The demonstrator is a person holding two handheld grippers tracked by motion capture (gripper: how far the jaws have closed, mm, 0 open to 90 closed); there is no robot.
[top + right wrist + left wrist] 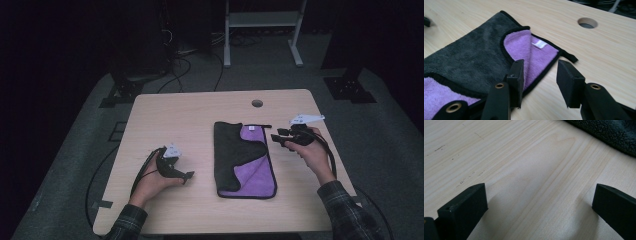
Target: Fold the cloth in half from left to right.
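A folded cloth [235,155], dark grey outside and purple inside, lies on the wooden table [170,120] right of centre. Its grey flap is partly turned over the purple layer, and a white label [539,44] sits near its far corner. My right gripper [276,139] hovers just off the cloth's far right edge, pointing left. In the right gripper view its jaws [540,72] stand apart over the cloth's black hem with nothing between them. My left gripper [187,176] rests low on the table to the left of the cloth, jaws wide open [539,195] over bare wood. The cloth's grey edge [614,135] lies beyond them.
A round cable hole [257,103] is cut in the table behind the cloth. A white stand [260,20] and loose cables lie on the dark floor past the far edge. Bare wood spreads left of the cloth and along the front.
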